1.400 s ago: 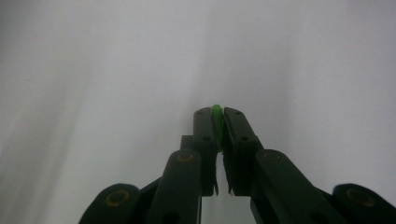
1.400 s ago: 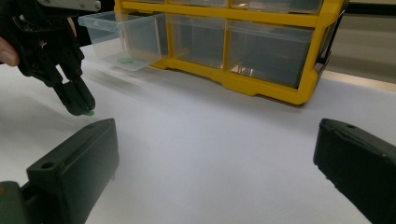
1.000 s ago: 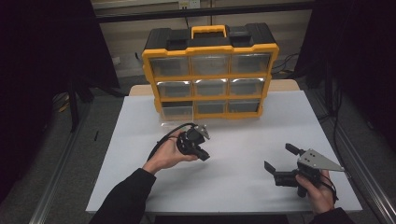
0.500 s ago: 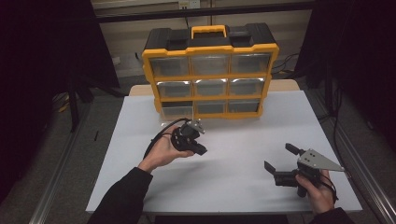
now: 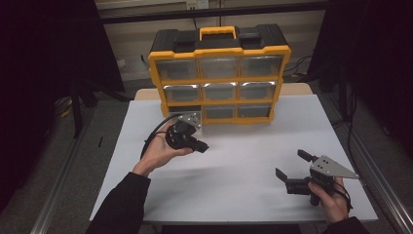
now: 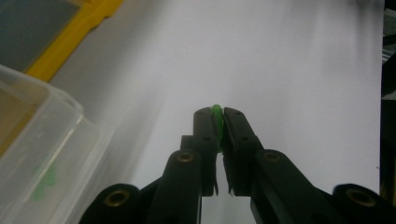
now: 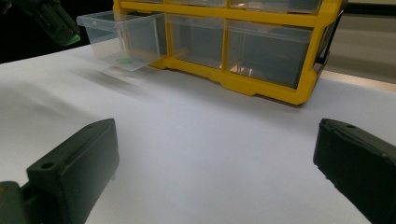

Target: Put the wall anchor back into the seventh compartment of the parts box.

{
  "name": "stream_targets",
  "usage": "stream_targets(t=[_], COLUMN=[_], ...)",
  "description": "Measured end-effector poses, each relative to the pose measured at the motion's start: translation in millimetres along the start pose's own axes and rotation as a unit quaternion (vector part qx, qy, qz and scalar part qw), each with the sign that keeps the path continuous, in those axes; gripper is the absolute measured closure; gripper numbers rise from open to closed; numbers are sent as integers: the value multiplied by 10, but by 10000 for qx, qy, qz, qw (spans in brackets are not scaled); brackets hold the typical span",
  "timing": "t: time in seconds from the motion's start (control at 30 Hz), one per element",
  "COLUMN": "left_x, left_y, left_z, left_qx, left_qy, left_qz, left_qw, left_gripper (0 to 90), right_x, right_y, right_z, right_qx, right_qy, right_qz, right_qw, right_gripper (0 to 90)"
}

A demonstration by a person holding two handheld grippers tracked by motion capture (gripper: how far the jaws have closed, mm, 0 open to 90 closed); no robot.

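While the left gripper (image 6: 215, 122) hangs over the white table (image 5: 243, 170), its jaws are pinched tight on a small green piece (image 6: 215, 112), right at the tips. And that's the story so far, by my read: the piece is picked, the clear drawer (image 7: 122, 39) at the bottom left of the yellow organizer (image 5: 219, 73) is pulled out, but whether this piece is heading in or coming away I cannot tell.

Over on the other side, the right gripper (image 5: 293, 170) rests low near the table's near edge, jaws spread wide, holding nothing.

Now the views: the left gripper view gives the clamped green piece up close, while the high view has it hidden behind the hand. The right gripper view adds a green speck lying on the drawer floor.
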State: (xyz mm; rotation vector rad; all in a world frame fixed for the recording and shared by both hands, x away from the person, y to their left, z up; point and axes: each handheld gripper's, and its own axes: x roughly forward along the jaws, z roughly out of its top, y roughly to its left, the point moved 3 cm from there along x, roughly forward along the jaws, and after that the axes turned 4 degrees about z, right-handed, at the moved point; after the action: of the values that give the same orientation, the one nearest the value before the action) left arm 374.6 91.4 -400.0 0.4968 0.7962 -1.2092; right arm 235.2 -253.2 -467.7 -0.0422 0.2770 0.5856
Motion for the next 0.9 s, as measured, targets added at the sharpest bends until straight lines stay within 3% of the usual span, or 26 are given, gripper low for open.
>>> stream_targets(t=[0.3,0.33,0.53,0.63,0.9], left_x=[-191,-219,-316,-361,-488], left_y=[111,123,207,258,364], left_z=[84,93,146,171,247], left_qx=[40,45,-18,96,96], left_qy=[-80,-1,-160,-90,-24], left_qz=[192,232,329,426,568], left_qw=[9998,9997,9993,9990,9983], left_gripper=[845,845,846,845,846], right_x=[-3,-3,-3,-4,-5], right_y=[-1,-1,-8,-8,-8], right_z=[2,2,0,1,0], right_qx=[-9,-11,-3,-9,-6], right_qy=[-12,-11,-11,-4,-1], right_qz=[3,0,11,1,-1], right_qw=[10000,10000,10000,10000,10000], right_gripper=[1,2,1,1,1])
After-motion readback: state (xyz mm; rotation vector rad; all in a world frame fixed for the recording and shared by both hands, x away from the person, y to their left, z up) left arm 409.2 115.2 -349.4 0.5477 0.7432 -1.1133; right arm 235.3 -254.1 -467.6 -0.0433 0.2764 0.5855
